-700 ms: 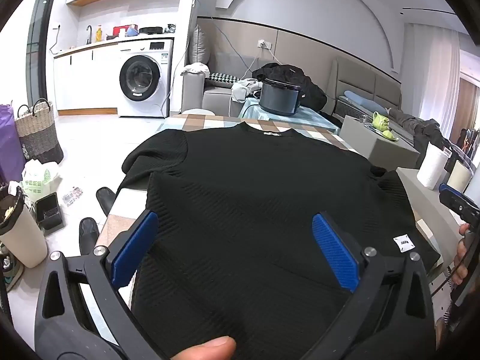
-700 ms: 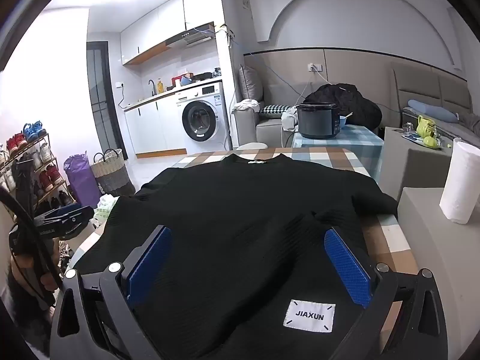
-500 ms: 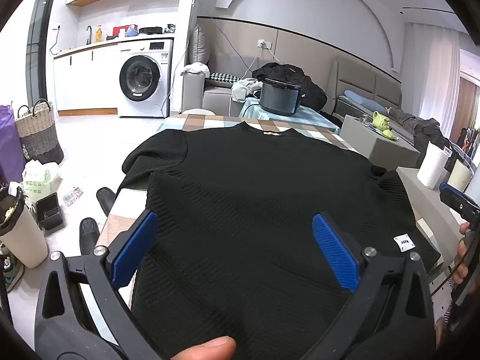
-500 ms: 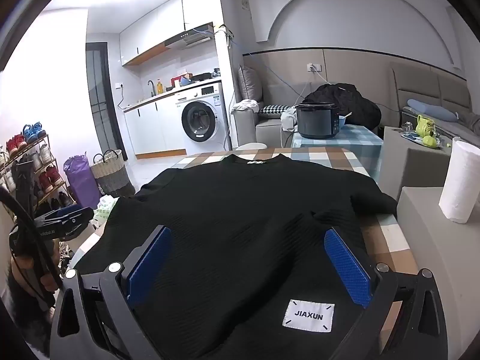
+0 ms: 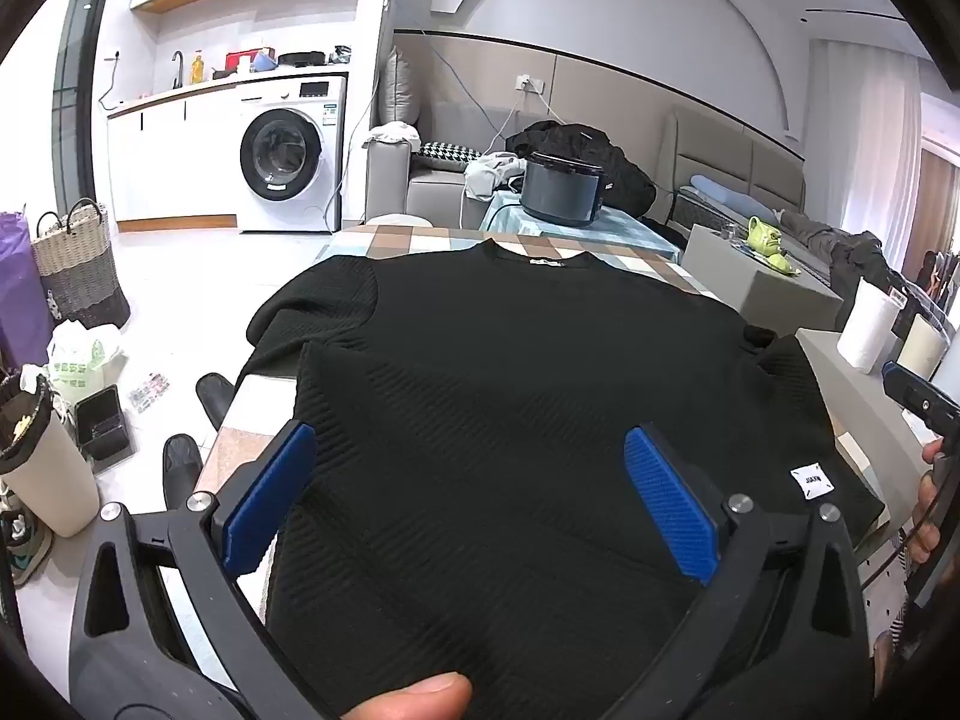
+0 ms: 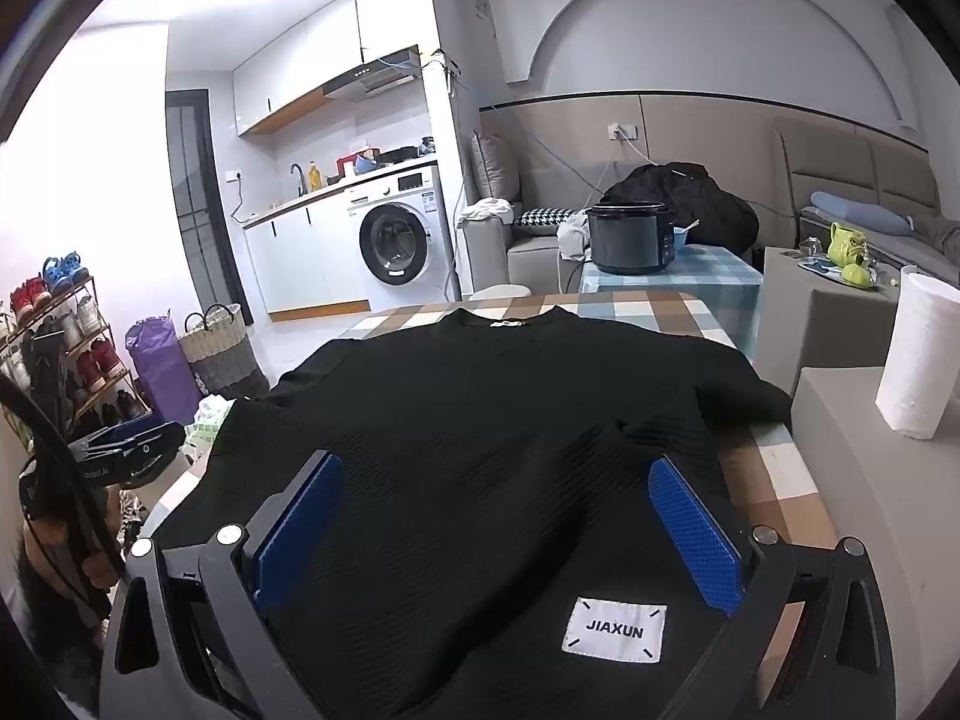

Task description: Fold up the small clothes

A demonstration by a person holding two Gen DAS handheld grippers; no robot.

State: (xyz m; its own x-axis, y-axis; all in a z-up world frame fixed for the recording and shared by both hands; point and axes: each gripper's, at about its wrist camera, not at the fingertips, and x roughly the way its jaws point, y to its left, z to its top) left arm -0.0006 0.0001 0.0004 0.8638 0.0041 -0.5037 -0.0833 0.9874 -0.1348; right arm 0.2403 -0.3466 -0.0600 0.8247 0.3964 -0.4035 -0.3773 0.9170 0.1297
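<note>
Sweater (image 5: 510,420) first: the black ribbed sweater is lying flat, front up, across the checked table (image 6: 774,480), hem nearest you and collar (image 5: 543,262) at the far end. You are holding both grippers over the hem end, tilted down at the cloth, and neither is gripping anything. The left gripper (image 5: 468,498) is standing with its blue pads wide apart over the hem's left part; the right gripper (image 6: 495,525) is standing equally wide over the right part, just behind the white JIAXUN label (image 6: 614,629). Your thumb tip (image 5: 414,699) is showing at the bottom of the left view.

Judging by this, you are setting up the first fold. To do it well, you are wanting each gripper to bite an edge rather than the middle of the body, so shift outward toward the hem corners before closing. Take both layers in each pinch; a ribbed knit stretches and slips if only the top layer is caught.

Farther out, the left sleeve (image 5: 312,312) is drooping off the table edge and the right sleeve (image 6: 744,402) is lying bunched with a crease near the armpit; it may be partly tucked under, though the fisheye makes that hard to judge. Smooth or bring both in first. The paper roll (image 6: 915,354) is standing well clear.
</note>
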